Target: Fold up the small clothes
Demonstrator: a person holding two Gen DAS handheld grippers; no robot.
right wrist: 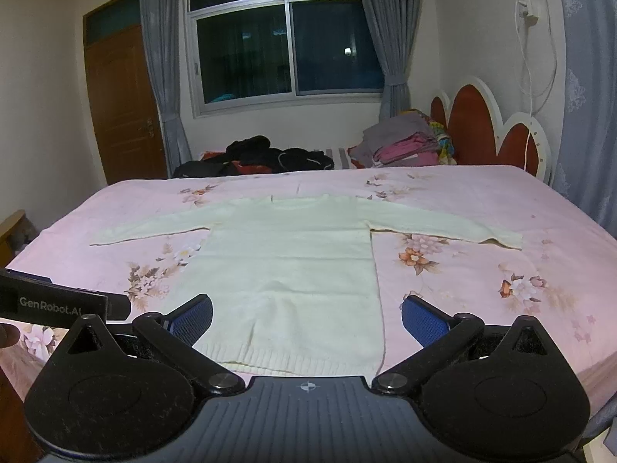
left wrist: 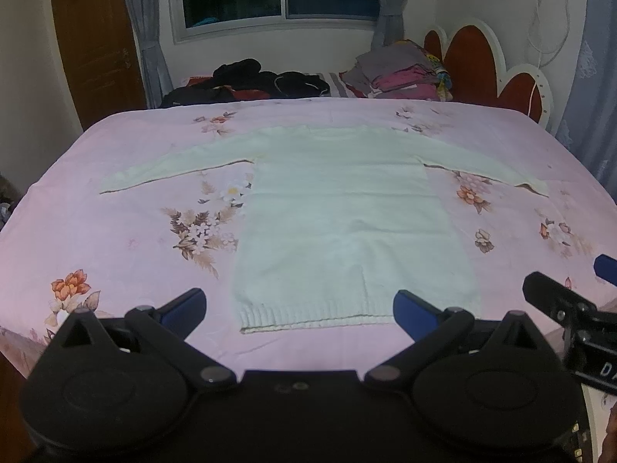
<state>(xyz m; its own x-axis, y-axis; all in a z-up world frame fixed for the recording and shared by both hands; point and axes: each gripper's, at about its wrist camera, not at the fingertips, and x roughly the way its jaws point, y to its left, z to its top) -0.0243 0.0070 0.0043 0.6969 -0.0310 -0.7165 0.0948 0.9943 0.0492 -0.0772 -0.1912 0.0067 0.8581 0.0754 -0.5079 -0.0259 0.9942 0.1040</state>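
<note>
A white long-sleeved knit sweater (left wrist: 347,208) lies flat on the pink flowered bedspread (left wrist: 115,231), both sleeves spread out sideways, ribbed hem toward me. It also shows in the right wrist view (right wrist: 293,270). My left gripper (left wrist: 299,310) is open and empty, hovering above the near edge of the bed, just in front of the hem. My right gripper (right wrist: 306,318) is open and empty, over the hem's right part. The right gripper's fingers (left wrist: 547,293) show at the right edge of the left wrist view.
A pile of dark clothes (left wrist: 246,81) and a stack of folded clothes (left wrist: 401,73) lie beyond the bed's far side. A red and white headboard (left wrist: 482,61) stands at the right. A wooden door (right wrist: 123,104) and a window (right wrist: 285,46) are behind.
</note>
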